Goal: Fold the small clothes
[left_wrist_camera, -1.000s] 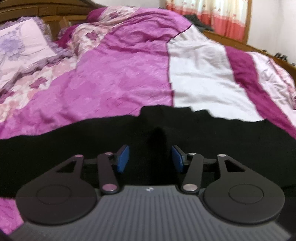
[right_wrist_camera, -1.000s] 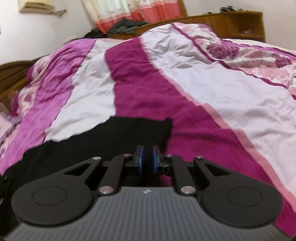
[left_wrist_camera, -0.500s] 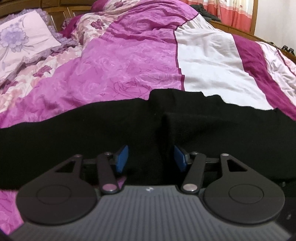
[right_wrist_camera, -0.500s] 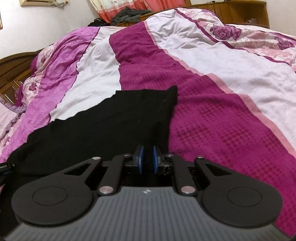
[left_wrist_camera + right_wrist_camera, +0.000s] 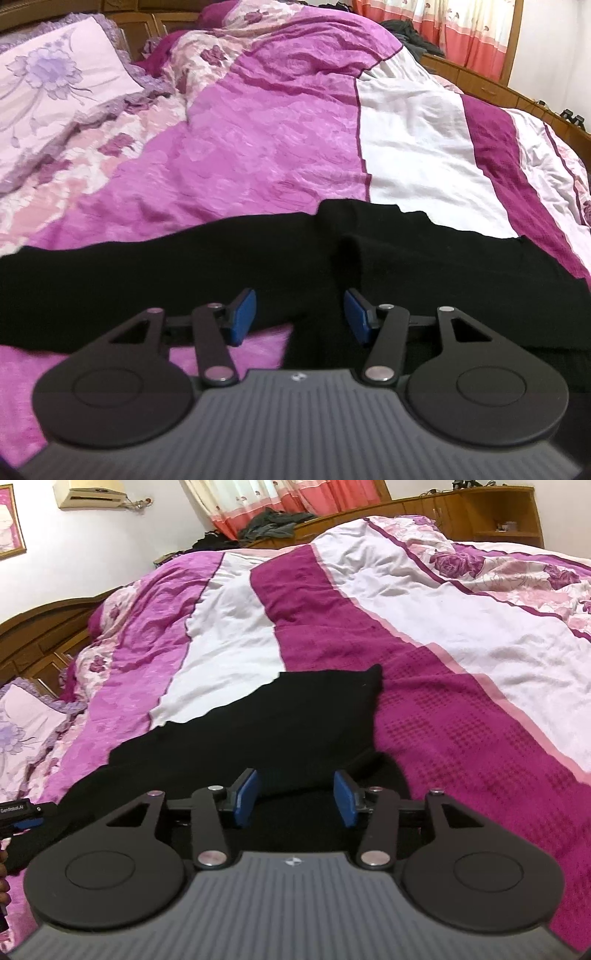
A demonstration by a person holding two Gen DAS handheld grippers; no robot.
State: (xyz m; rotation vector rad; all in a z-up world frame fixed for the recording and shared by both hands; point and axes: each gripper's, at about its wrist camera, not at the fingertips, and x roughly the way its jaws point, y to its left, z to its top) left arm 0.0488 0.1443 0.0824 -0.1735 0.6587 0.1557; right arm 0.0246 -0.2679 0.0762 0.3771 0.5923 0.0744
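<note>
Black garment (image 5: 258, 269) long axis left-right across quilt (image 5: 280, 140), left tool (image 5: 300, 314) and right tool (image 5: 295, 797) spread, empty

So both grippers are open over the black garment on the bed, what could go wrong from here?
1. The black knit garment already overlaps itself near the middle, so the left gripper might pinch two layers at once and fold it crooked.
2. The pink and white striped bedspread is soft and wrinkled right under the cloth, so the right gripper could catch bedding along with the garment's edge.
3. Black on black hides seams, so edges may be misjudged.
</note>
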